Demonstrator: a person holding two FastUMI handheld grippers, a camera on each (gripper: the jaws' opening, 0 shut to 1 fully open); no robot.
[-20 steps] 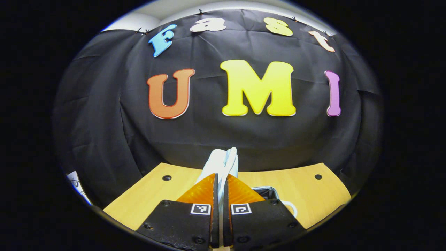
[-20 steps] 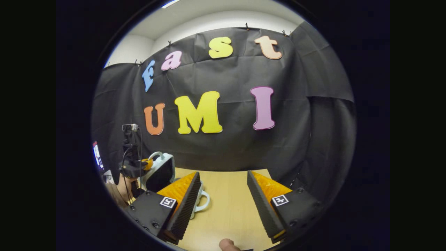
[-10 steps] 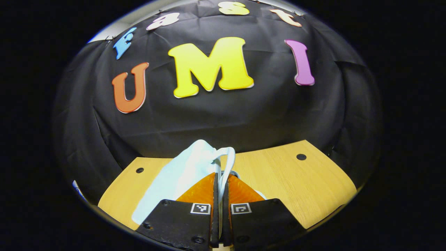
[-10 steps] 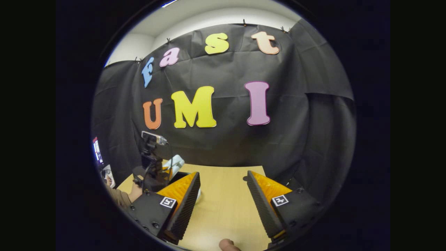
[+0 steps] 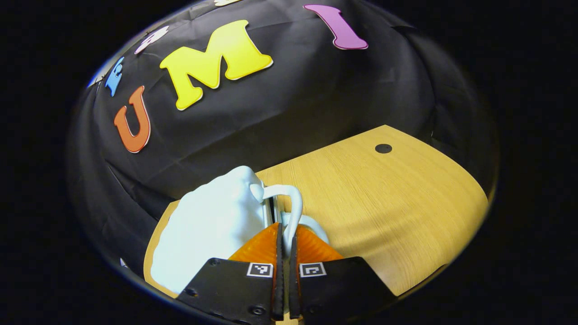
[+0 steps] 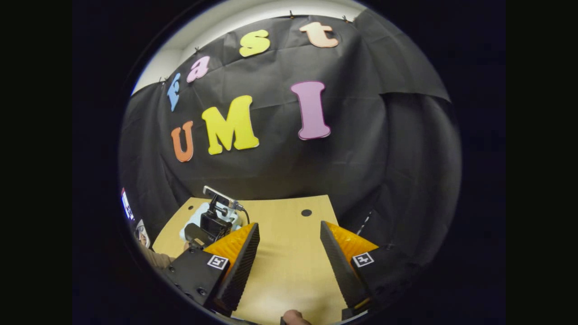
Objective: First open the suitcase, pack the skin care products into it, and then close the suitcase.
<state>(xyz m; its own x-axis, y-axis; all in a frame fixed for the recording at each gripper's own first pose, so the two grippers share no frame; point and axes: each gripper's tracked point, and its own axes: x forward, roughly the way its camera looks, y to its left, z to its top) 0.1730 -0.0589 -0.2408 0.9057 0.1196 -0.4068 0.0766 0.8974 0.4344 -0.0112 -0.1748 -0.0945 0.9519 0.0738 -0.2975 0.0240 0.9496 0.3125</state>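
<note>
The pale blue suitcase [image 5: 212,225] lies on the wooden table [image 5: 384,203] with its lid down or nearly down. My left gripper [image 5: 283,239] is shut on the lid's thin white handle [image 5: 295,203], and a second white handle [image 5: 316,224] sits just below it. In the right gripper view, a small part of the suitcase [image 6: 193,220] shows at the table's left, behind the left gripper's camera mount [image 6: 216,212]. My right gripper [image 6: 289,243] hangs open over bare tabletop [image 6: 289,271], well to the right of the suitcase, with nothing between its fingers.
A round hole [image 5: 383,148] marks the table's far right part. The black cloth wall closes off the back and sides. A sleeve [image 6: 153,259] and a small screen [image 6: 126,204] sit at the left edge, and a thumb tip [image 6: 293,317] shows at the bottom.
My left gripper has swung the raised lid down by its handle until it lies flat on the case. My right gripper stayed open and tipped slightly downward.
</note>
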